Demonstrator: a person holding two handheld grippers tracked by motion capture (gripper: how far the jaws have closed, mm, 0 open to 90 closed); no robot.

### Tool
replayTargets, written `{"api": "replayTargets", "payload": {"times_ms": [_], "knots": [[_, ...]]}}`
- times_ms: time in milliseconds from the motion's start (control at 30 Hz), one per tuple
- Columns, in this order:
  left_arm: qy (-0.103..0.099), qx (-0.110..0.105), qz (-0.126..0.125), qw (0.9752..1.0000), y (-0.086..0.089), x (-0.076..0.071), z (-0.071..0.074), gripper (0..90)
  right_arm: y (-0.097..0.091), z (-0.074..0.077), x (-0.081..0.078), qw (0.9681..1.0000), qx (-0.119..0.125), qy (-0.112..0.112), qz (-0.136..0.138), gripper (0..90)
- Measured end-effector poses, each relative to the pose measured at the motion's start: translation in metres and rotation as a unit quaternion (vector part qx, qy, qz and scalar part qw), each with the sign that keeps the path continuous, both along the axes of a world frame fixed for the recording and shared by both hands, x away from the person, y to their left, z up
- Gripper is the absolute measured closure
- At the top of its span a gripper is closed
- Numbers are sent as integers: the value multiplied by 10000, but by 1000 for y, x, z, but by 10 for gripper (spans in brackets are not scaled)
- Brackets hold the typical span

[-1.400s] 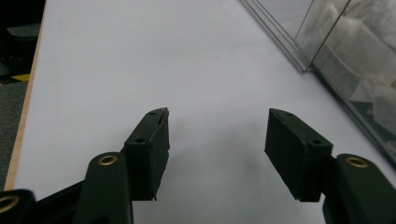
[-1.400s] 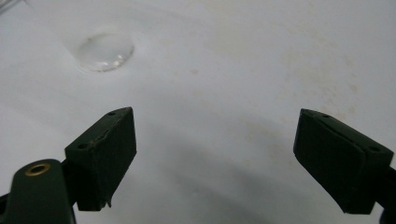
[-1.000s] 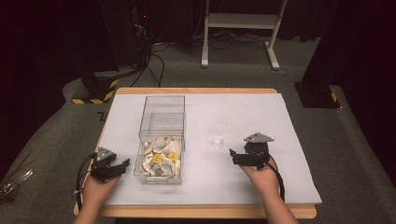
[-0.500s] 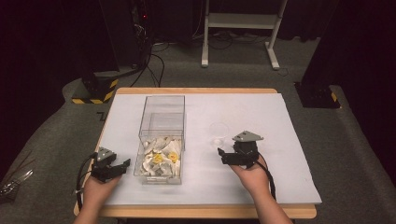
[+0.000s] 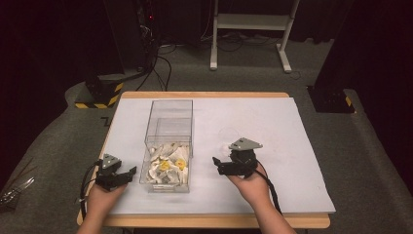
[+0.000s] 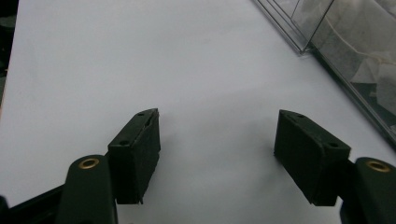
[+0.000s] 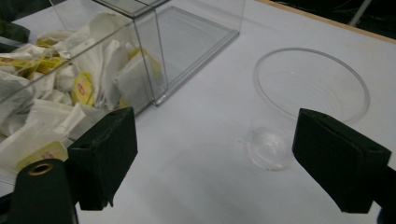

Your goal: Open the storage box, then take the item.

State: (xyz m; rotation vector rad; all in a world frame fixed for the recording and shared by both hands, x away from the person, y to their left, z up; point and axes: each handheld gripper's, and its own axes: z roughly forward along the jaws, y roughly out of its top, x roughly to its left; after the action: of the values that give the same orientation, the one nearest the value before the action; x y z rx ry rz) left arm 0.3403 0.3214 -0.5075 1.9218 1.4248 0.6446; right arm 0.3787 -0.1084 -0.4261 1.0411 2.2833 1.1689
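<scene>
A clear plastic box (image 5: 168, 141) stands left of the table's middle. Its near half is heaped with white and yellow sachets (image 5: 167, 165), and its far half is bare. A clear plastic cup (image 5: 228, 133) stands upright to its right. My right gripper (image 5: 216, 166) hovers just in front of the cup, pointing left, open. In the right gripper view the cup (image 7: 308, 98) sits beyond the wide jaws (image 7: 215, 149), toward the right one, with the box (image 7: 140, 51) at left. My left gripper (image 5: 127, 176) rests left of the box; its jaws (image 6: 217, 140) have just been opening, with nothing between them.
A white sheet (image 5: 292, 141) covers the wooden table (image 5: 219, 222). The box's corner (image 6: 345, 46) lies to the upper right of the left jaws. Beyond the table are a white stand (image 5: 248, 39), black cables and a yellow-striped block (image 5: 100, 92).
My right gripper has moved left and slightly up, from the right part of the sheet to just in front of the cup. The left hand has stayed in place.
</scene>
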Motion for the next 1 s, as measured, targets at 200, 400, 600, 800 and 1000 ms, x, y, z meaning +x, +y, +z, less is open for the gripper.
{"api": "replayTargets", "payload": {"times_ms": [200, 400, 600, 800, 1000], "knots": [[-1, -7, 3, 10000, 0, 0, 0, 313, 14, 7, -5, 9998, 66, -86, 172, 148], [1, -11, -3, 10000, 0, 0, 0, 310, 28, 12, -9, 9993, 92, -92, 354, 151], [9, 29, -51, 10000, 0, 1, 0, 306, 43, 19, -13, 9983, 143, -148, 542, 155], [2, 19, -43, 10000, -1, -1, 0, 307, 59, 23, -17, 9971, 185, -160, 725, 160], [-21, 65, -72, 10000, 0, -3, 0, 306, 75, 26, -19, 9954, 227, -191, 908, 163]]}}
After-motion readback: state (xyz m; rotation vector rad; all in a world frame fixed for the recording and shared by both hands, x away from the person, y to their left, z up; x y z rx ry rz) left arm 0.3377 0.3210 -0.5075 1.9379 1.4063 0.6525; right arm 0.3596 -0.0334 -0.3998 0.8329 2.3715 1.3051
